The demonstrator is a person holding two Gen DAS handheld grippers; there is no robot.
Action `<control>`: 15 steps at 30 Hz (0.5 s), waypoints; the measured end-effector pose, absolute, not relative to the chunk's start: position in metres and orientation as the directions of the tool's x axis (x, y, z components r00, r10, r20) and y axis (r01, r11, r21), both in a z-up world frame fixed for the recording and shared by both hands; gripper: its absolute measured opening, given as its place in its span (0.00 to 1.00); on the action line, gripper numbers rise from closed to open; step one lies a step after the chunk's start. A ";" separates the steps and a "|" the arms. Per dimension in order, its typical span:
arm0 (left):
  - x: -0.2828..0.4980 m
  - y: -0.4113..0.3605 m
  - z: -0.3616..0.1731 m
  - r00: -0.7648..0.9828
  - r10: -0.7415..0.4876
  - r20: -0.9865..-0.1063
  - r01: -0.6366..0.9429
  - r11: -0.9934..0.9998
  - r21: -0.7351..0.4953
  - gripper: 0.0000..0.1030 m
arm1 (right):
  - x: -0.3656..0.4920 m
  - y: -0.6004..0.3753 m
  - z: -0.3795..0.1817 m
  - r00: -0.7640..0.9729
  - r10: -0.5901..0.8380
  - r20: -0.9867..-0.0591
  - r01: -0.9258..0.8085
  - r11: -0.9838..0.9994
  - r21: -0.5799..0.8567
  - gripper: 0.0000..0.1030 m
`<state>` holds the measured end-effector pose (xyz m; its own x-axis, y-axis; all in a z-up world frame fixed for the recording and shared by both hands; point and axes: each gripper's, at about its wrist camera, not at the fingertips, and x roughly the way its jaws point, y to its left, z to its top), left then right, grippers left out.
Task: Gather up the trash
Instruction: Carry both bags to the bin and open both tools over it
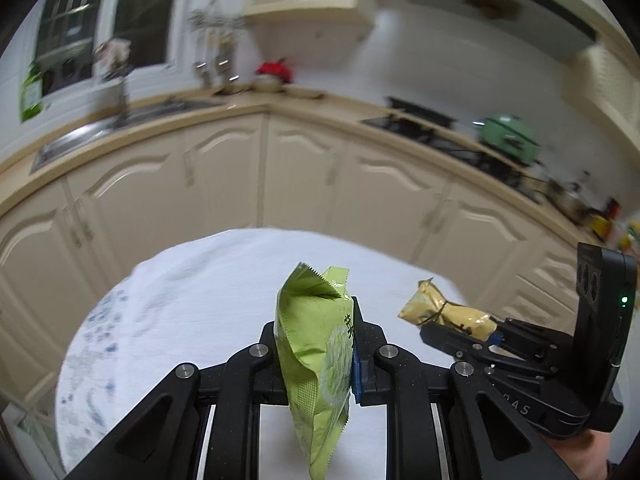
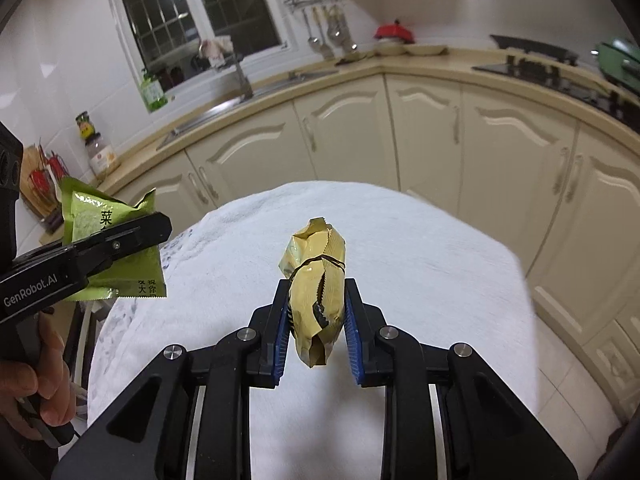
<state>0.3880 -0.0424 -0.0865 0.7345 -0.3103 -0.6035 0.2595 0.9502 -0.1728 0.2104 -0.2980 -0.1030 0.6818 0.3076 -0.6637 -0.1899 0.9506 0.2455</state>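
A flat green snack wrapper [image 1: 316, 356] stands upright between the pads of my left gripper [image 1: 318, 332], which is shut on it above the white cloth. In the right wrist view that green wrapper [image 2: 108, 240] and the left gripper [image 2: 154, 226] show at the left, with a hand on the handle. My right gripper [image 2: 316, 300] is shut on a crumpled gold wrapper [image 2: 318, 284] tied with a dark band, lifted off the cloth. The left wrist view has the same gold wrapper [image 1: 444, 312] held by the right gripper [image 1: 486, 330] at the right.
A white cloth [image 2: 420, 264] covers the round table under both grippers. Cream cabinets [image 2: 440, 128] curve behind it under a counter with a sink [image 2: 256, 92], a black stove [image 2: 556, 72] and a green pot [image 1: 510, 138]. Jars and a green bottle [image 2: 152, 90] stand at the left.
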 end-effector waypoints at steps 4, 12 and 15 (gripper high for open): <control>0.341 -0.084 -0.080 0.708 -0.398 -0.583 0.373 0.912 -0.170 0.16 | 0.161 -0.339 -0.083 0.730 0.248 -0.637 -0.129 0.965 0.229 0.24; 0.310 -0.186 -0.083 0.602 -0.553 -0.576 0.591 0.794 -0.144 0.16 | 0.060 -0.437 -0.065 0.787 0.051 -0.615 0.098 0.974 0.206 0.24; 0.312 -0.226 -0.089 0.545 -0.595 -0.590 0.660 0.739 -0.136 0.16 | 0.026 -0.472 -0.068 0.779 -0.034 -0.626 0.202 0.959 0.198 0.24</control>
